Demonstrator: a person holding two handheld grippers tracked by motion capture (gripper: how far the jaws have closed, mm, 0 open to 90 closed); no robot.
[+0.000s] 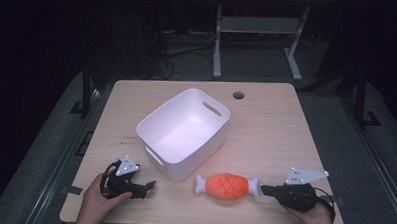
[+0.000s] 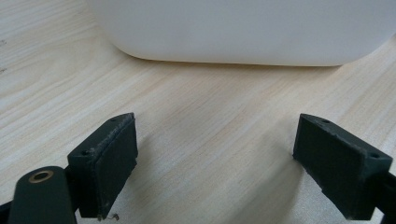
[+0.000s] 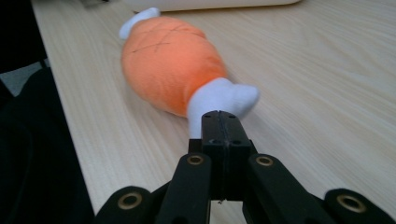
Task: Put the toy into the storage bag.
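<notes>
An orange plush meat-on-the-bone toy (image 1: pixel 227 186) (image 3: pixel 168 65) with white ends lies on the wooden table near its front edge. My right gripper (image 1: pixel 265 189) (image 3: pixel 219 117) is shut with nothing between its jaws, its tip right at the toy's near white end. A white plastic bin (image 1: pixel 206 151) (image 2: pixel 243 32) sits empty in the middle of the table. Front left of the bin, my left gripper (image 1: pixel 148 185) (image 2: pixel 217 125) rests low over bare wood, open and holding nothing, and faces the bin's wall.
The table (image 1: pixel 271 129) has a round cable hole (image 1: pixel 238 95) at its back edge. Beyond it stand a white desk frame (image 1: pixel 259 29) and loose cables on a dark floor. Bare wood lies right of the bin.
</notes>
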